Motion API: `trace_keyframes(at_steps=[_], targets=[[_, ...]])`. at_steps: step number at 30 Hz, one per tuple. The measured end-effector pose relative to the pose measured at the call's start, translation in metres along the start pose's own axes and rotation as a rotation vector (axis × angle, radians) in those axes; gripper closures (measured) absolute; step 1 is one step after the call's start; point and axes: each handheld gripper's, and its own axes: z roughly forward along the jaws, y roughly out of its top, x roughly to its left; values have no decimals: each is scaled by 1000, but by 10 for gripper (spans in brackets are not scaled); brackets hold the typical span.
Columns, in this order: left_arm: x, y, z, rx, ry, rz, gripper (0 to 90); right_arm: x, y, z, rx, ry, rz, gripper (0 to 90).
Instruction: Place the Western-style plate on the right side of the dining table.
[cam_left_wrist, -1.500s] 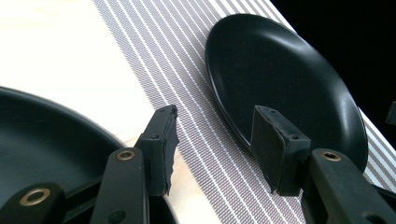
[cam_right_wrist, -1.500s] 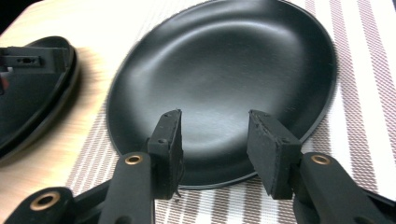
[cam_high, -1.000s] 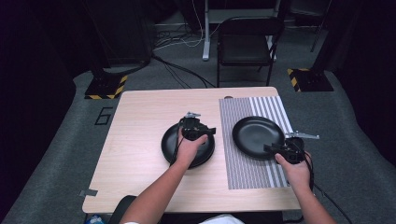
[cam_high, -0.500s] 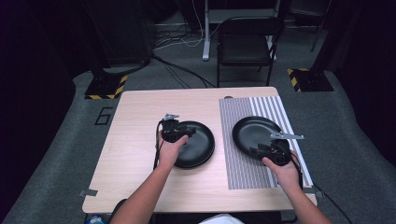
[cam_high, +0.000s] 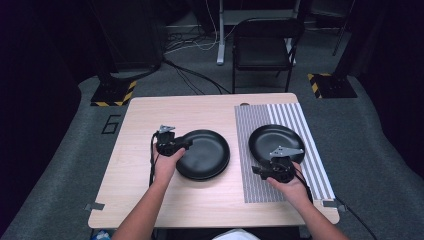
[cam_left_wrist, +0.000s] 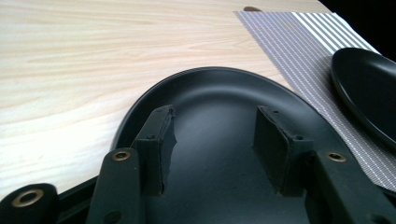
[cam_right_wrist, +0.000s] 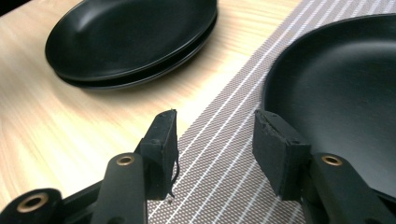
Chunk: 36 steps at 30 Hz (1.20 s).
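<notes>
Plates (cam_high: 202, 155) stacked on bench (cam_high: 145, 200); left gripper (cam_high: 172, 145) wide above rim, right gripper (cam_high: 272, 170) wide beside mat plate (cam_high: 275, 140). Risk: shallow rim grip, top plate slips.

Far edge of the right-hand black plate (cam_right_wrist: 345, 98) cut off in the right gripper view.

A pale wood-grain table (cam_high: 150, 200) with a smooth, low-sheen top carries matt black stacked plates (cam_high: 204, 154) and, at their 3 o'clock, a faintly glossier black plate (cam_high: 276, 142) on a woven, ribbed grey-and-white striped placemat (cam_high: 310, 160). The left gripper (cam_left_wrist: 215, 140) and right gripper (cam_right_wrist: 215, 140) show hard black jaws, worn rubbery pads and brass-coloured rivets.
</notes>
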Motion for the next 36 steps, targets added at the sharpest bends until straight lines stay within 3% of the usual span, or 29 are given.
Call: trace_keyframes(at_steps=[6, 11, 14, 17, 20, 24, 30, 33, 36], targets=[[12, -11, -4, 31, 34, 20, 471, 12, -2, 13, 44, 35, -71, 500], [25, -18, -11, 25, 51, 24, 474, 25, -8, 27, 64, 45, -82, 487], [37, -22, -15, 25, 76, 14, 475, 30, -9, 32, 66, 42, -111, 486], [49, -23, -22, 17, 68, -30, 479, 34, -8, 35, 69, 57, -124, 481], [58, -26, -27, 0, 100, -43, 479, 36, -9, 38, 75, 53, -136, 486], [72, -34, -27, 26, 150, -59, 475, 41, -8, 38, 32, 80, -155, 485], [83, -43, -25, 53, 243, -26, 476, 46, -10, 41, 35, 91, -180, 483], [86, -46, -24, 69, 237, -43, 470, 45, -11, 42, 40, 93, -169, 482], [86, -48, -21, 101, 251, -31, 468, 44, -11, 43, 38, 91, -163, 479]])
